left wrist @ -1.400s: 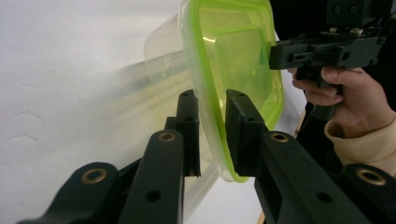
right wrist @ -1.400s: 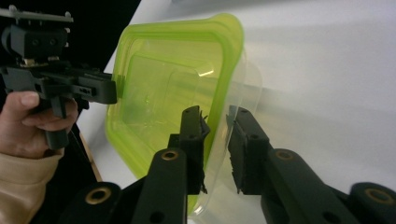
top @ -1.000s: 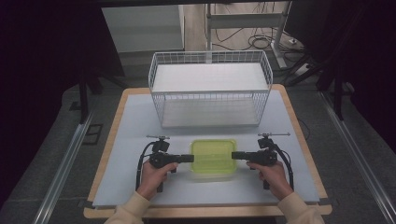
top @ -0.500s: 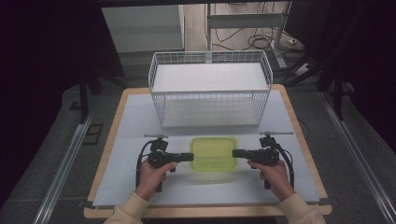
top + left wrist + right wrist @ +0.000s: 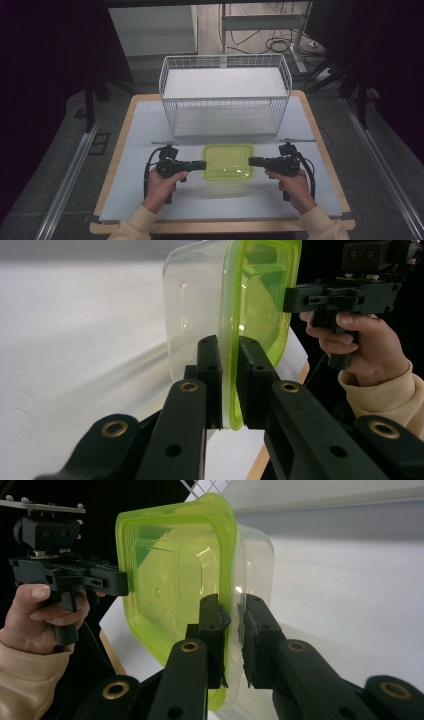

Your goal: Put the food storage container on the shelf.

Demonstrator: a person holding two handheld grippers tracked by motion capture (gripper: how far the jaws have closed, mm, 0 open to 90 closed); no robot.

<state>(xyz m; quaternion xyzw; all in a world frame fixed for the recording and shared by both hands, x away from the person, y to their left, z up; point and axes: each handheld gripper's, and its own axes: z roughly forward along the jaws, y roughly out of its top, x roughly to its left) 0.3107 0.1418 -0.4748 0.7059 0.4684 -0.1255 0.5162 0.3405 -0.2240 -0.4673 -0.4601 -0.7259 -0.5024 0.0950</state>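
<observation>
The table is brightly lit from above; surroundings are left dark, and near jaws are blurred.

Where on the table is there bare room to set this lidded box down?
Bare mat lies below the clear green-lidded plastic container, between both hands, and outside each gripper. Crowded: the strip between container and white wire basket.

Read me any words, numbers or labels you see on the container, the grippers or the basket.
None: no readable text shows on the green-lidded container, the left gripper, the right gripper, the wire basket or the table.
</observation>
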